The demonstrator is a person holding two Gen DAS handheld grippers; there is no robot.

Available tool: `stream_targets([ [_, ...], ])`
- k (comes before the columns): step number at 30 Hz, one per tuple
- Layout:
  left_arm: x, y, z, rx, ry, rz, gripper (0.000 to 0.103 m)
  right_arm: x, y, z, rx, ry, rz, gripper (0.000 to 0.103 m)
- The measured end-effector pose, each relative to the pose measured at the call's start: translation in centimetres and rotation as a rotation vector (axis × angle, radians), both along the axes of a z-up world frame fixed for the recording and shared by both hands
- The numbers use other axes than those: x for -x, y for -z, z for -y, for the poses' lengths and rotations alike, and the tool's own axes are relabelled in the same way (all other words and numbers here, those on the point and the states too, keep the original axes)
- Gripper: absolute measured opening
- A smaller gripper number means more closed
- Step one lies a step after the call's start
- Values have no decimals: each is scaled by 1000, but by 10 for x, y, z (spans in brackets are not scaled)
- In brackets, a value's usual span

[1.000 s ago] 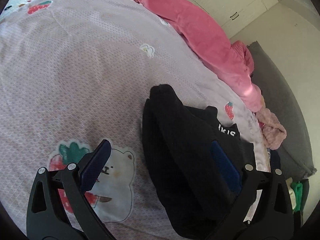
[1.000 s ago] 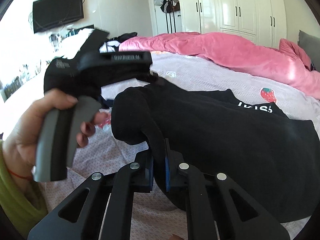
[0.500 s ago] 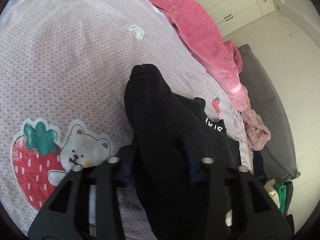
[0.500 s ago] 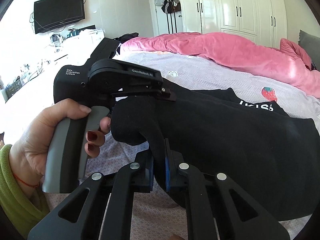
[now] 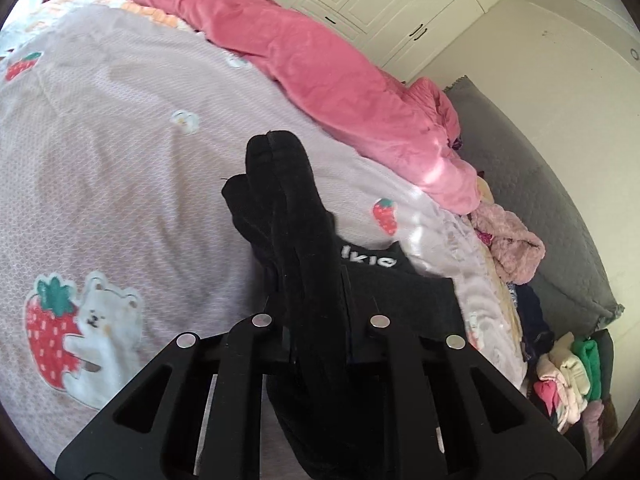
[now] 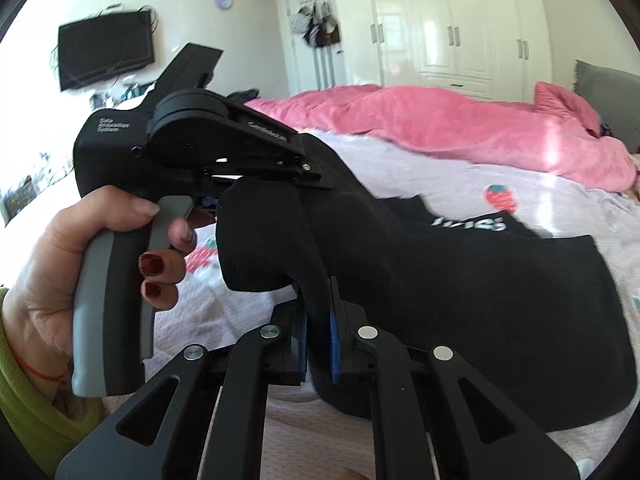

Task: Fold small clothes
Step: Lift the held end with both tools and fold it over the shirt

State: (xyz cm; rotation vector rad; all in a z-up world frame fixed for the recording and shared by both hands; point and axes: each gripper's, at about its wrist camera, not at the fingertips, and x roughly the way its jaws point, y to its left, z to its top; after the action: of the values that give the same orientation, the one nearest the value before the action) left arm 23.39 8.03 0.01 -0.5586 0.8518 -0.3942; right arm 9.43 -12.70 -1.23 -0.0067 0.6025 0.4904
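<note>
A small black garment [image 5: 316, 280] with white lettering is lifted off the lilac bedsheet [image 5: 100, 152]. My left gripper [image 5: 316, 332] is shut on a bunched fold of it. In the right wrist view the same black garment [image 6: 460, 300] spreads to the right over the bed. My right gripper [image 6: 318, 332] is shut on a fold of it, blue pads pressing the cloth. The left gripper's body [image 6: 192, 148], held by a hand, clamps the cloth just above and left of my right gripper.
A pink duvet [image 5: 340, 64] lies along the far side of the bed. A grey sofa [image 5: 560, 216] with piled clothes [image 5: 568, 372] stands beyond the bed's right edge. White wardrobes [image 6: 460, 32] and a wall TV [image 6: 106, 54] are at the back.
My left gripper went from open beside the garment to shut on its fold and has lifted it. My right gripper has kept its hold throughout.
</note>
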Motion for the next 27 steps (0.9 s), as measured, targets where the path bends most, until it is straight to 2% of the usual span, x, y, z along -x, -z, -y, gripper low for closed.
stream_targets([
  [3,0,-16,22,-1,17,10,8,-2,-9,25,-37,39,0,7],
  [8,2,-41,74,-54,72,32,8,-2,-19,71,-111,120,-8,7],
  [14,0,-52,129,-94,106,17,8,-2,-22,118,-199,189,-43,7],
  [20,-1,-53,176,-154,135,-8,8,6,-18,152,-235,237,-65,7],
  [27,-6,-37,217,-209,161,-55,8,10,-2,178,-245,293,-103,7],
])
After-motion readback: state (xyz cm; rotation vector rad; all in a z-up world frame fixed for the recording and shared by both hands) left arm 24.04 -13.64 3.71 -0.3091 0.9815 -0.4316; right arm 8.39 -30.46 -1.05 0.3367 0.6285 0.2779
